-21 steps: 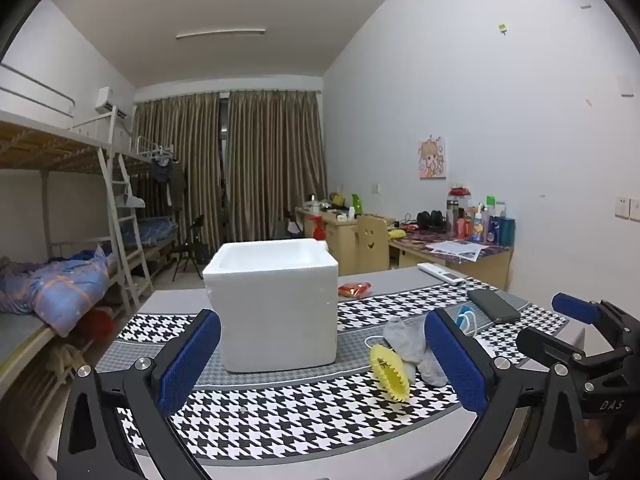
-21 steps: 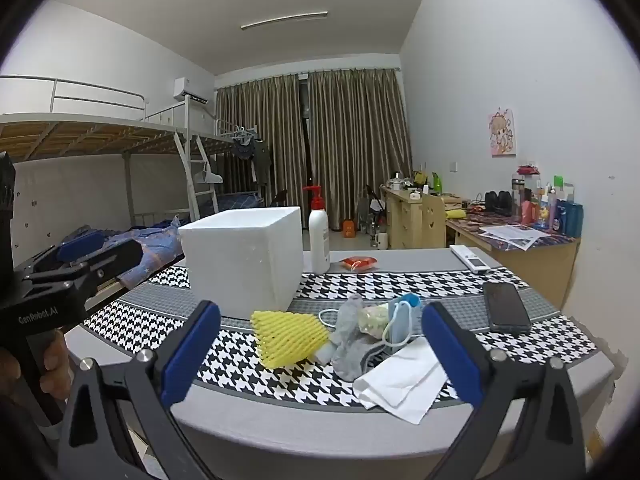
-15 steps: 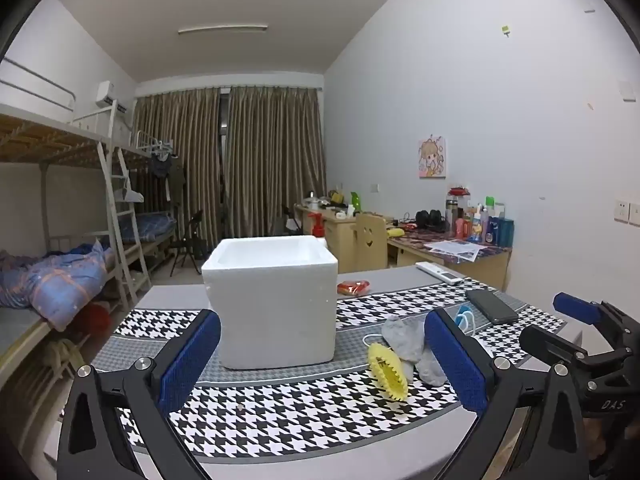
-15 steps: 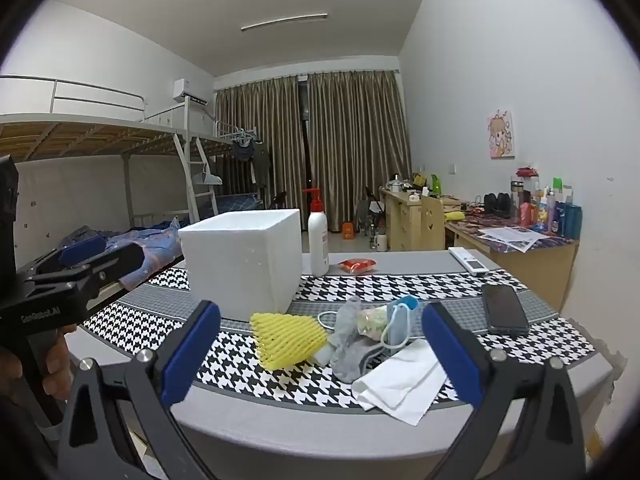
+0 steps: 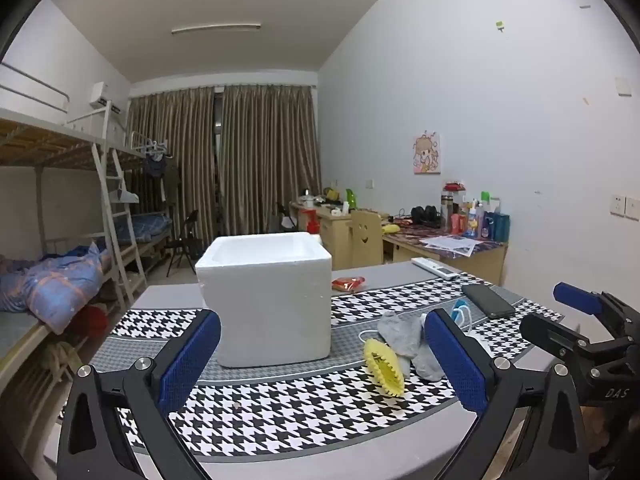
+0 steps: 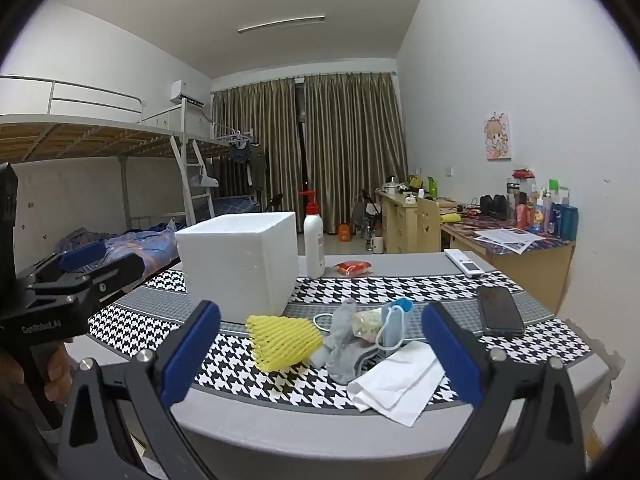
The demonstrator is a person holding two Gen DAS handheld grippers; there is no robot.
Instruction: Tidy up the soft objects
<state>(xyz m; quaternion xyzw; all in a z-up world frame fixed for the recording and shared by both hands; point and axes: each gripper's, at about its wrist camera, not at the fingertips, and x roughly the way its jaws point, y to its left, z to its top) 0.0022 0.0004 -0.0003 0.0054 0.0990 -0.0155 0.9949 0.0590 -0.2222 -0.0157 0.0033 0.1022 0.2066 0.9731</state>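
Note:
A white foam box (image 5: 266,296) (image 6: 240,266) stands open-topped on the houndstooth table. To its right lies a pile of soft things: a yellow foam net (image 6: 282,342) (image 5: 384,368), a grey sock (image 6: 344,350) (image 5: 404,338), a blue face mask (image 6: 394,326) and a white folded cloth (image 6: 398,382). My left gripper (image 5: 320,360) is open and empty, held before the box at the table's near edge. My right gripper (image 6: 318,354) is open and empty, facing the pile from the near edge.
A black phone (image 6: 498,310) lies right of the pile. A white pump bottle (image 6: 314,246), a red snack packet (image 6: 354,267) and a white remote (image 6: 464,263) sit at the back. Bunk beds stand left, desks right.
Both views have shifted only slightly. Both grippers stay open and the objects on the table have not moved.

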